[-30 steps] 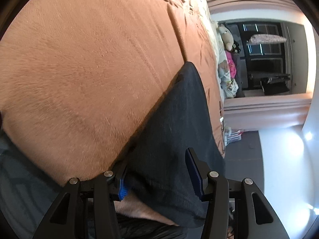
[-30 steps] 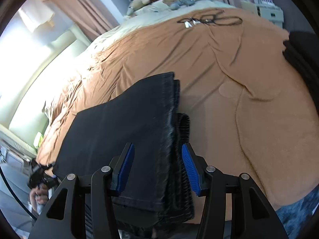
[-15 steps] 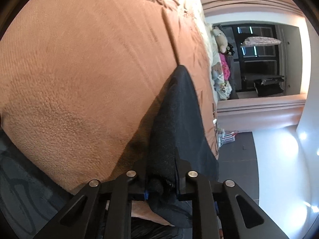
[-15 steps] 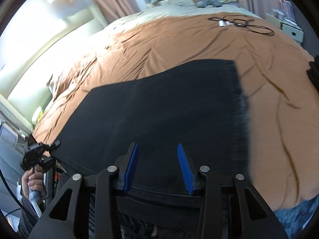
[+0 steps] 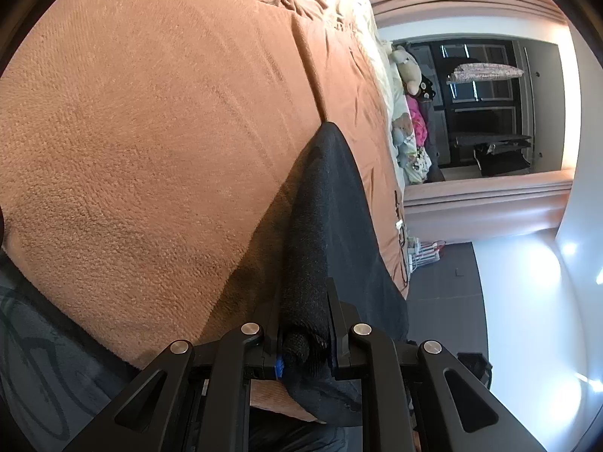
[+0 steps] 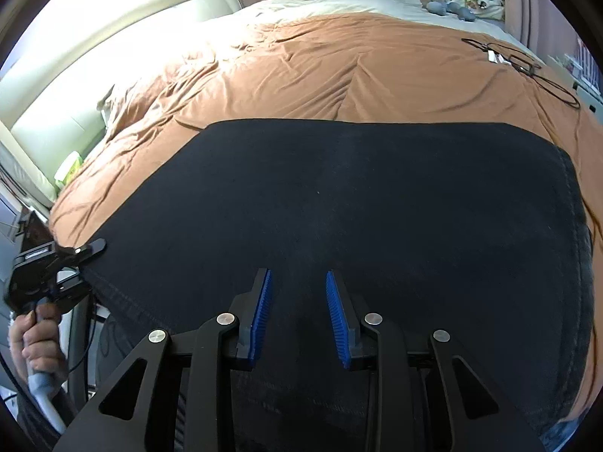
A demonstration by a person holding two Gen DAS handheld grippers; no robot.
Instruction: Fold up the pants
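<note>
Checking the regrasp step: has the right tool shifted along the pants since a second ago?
Yes. The right tool was at the pants' stacked edge; that edge now lies far right, so it slid left toward the left tool, jaws narrowing, not yet pinching cloth.

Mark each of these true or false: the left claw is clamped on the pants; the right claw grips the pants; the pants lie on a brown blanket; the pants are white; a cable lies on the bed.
1. The left claw is clamped on the pants. True.
2. The right claw grips the pants. False: its blue pads stand apart above the cloth, and they have just been closing.
3. The pants lie on a brown blanket. True.
4. The pants are white. False: dark, near black.
5. A cable lies on the bed. True.
</note>
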